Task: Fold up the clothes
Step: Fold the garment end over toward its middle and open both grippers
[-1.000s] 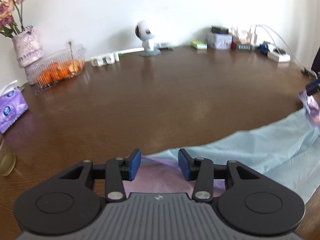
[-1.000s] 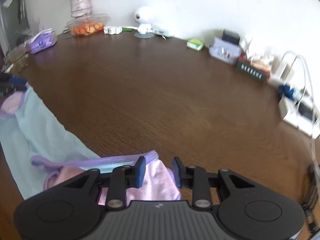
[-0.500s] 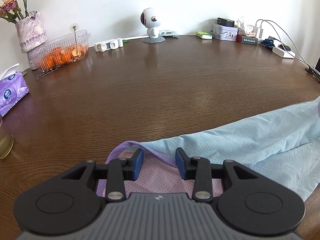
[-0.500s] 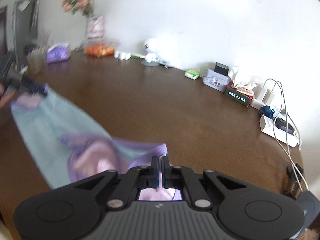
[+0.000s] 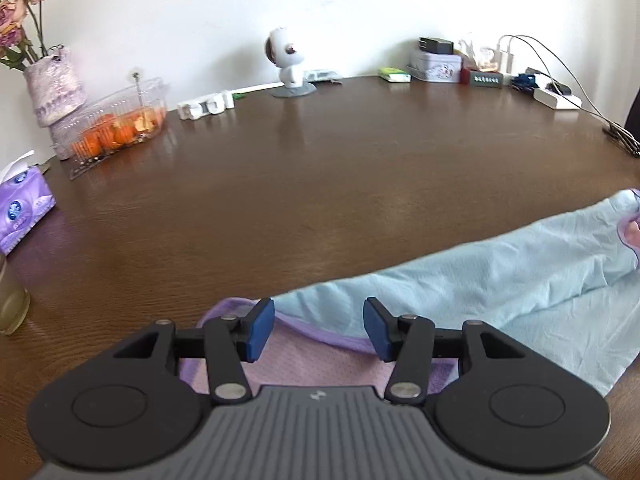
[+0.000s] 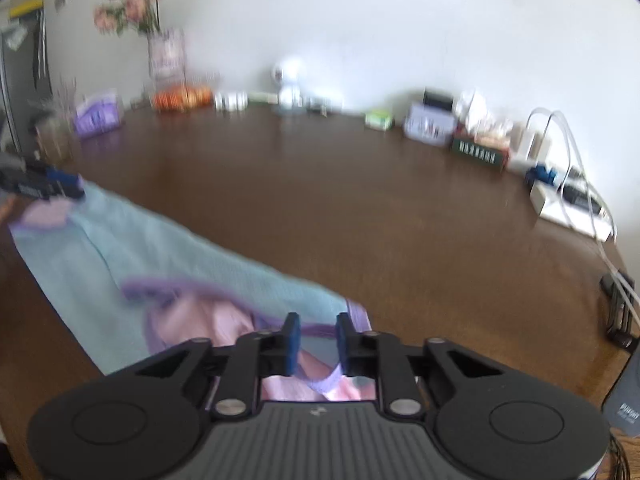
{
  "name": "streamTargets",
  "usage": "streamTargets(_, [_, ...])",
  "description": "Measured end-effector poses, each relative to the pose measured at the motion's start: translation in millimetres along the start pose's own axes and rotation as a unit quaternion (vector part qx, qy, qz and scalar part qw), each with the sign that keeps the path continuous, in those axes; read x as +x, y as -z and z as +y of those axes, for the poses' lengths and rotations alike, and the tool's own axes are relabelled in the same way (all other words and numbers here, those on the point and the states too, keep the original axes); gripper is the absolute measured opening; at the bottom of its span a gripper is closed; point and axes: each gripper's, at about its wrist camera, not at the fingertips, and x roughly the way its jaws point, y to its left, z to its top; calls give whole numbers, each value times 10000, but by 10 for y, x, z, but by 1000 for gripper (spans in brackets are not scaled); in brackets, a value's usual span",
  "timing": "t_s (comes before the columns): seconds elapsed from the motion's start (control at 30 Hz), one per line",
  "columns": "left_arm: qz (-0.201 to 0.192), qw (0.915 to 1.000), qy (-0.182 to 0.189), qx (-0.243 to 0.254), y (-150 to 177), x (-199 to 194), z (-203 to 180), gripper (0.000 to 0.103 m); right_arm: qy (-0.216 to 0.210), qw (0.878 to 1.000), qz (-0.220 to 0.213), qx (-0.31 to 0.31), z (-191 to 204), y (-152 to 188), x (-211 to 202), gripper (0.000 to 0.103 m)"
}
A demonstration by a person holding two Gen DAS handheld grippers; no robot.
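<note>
Garment (image 5: pixel 460 292), pale blue with purple trim, spread along the near edge of a brown table (image 5: pixel 320 184).
Left gripper (image 5: pixel 319 328) hovers over the purple collar, jaws apart and opening, pads clear of cloth. Right gripper (image 6: pixel 317 342) sits over the other end, jaws parting slightly, nothing pinched; this view is blurred.

No legible text anywhere
The purple tissue pack (image 5: pixel 22 210) bears a round blue logo and the dark green box (image 5: pixel 486 79) a pale line of characters, both unreadable.
</note>
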Motion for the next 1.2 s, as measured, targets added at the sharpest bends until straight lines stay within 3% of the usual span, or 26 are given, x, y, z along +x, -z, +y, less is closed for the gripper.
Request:
streamTargets(0.17, [57,9998,-166,-36,24,-58,-29,51,350,9988,-133,314,-97,91,-102,15])
streamTargets(0.3, [-222,9995,-80,-194,18,-193,-26,59,-171,9970,-697,284,212,-74,-245,16])
streamTargets(0.4, [-170,9997,-99,-121,30,-188,-62,59,-887,9931,-715,288,586,-190,-56,16])
streamTargets(0.53, [-69,9996,-219,-149,76,-123,12,59,-1437,9868,-749,63,965,-214,206,15])
streamTargets(0.63, [101,9984,-372,-402,40,-56,173,58,-1469,9883,-389,-97,1037,-151,351,14])
streamTargets(0.7, [-61,9981,-372,-485,1,-110,230,58,-1443,9882,-499,-133,993,-70,313,11])
streamTargets(0.83, [-295,9975,-143,-618,-95,-184,84,60,-1540,9845,-842,-26,1029,-109,178,16])
streamTargets(0.9, [-252,9991,50,-334,-107,-171,-137,60,-1565,9832,-929,-107,1089,-133,152,16])
streamTargets(0.97, [-267,9991,201,256,-25,-181,-403,60,-1536,9854,-707,-175,1151,-121,240,16])
streamTargets(1.07, [-250,9936,452,1004,147,-222,-648,59,-1484,9875,-521,-97,1141,-47,309,13])
streamTargets(1.2, [-132,9944,313,999,206,-236,-541,54,-1474,9877,-518,-69,1092,-9,272,10])
